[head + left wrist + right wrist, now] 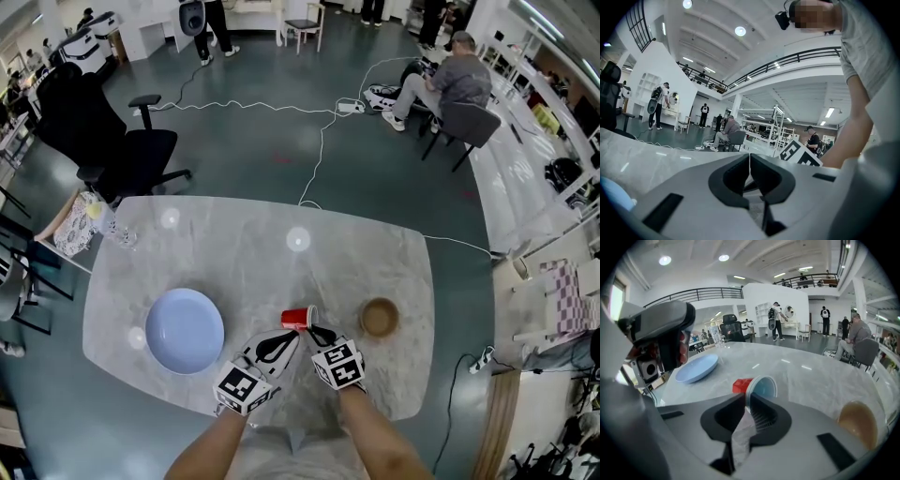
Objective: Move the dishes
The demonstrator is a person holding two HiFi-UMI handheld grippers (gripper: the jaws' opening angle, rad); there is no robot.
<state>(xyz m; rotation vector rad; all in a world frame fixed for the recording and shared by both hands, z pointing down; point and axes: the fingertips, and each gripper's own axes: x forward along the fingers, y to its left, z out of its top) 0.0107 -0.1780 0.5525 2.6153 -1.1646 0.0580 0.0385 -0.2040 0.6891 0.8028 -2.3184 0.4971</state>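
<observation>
A red cup lies on its side near the front of the marble table, its mouth turned towards me. My right gripper is shut on the cup's rim; the right gripper view shows the cup right at the closed jaws. My left gripper hovers just left of the cup, shut and holding nothing, and its own view shows its jaws pressed together. A light blue plate rests at the front left. A brown bowl stands to the right of the cup.
A clear bottle stands at the table's far left corner. Beyond that corner is a black office chair. A white cable runs over the floor behind the table, and a person sits at the far right.
</observation>
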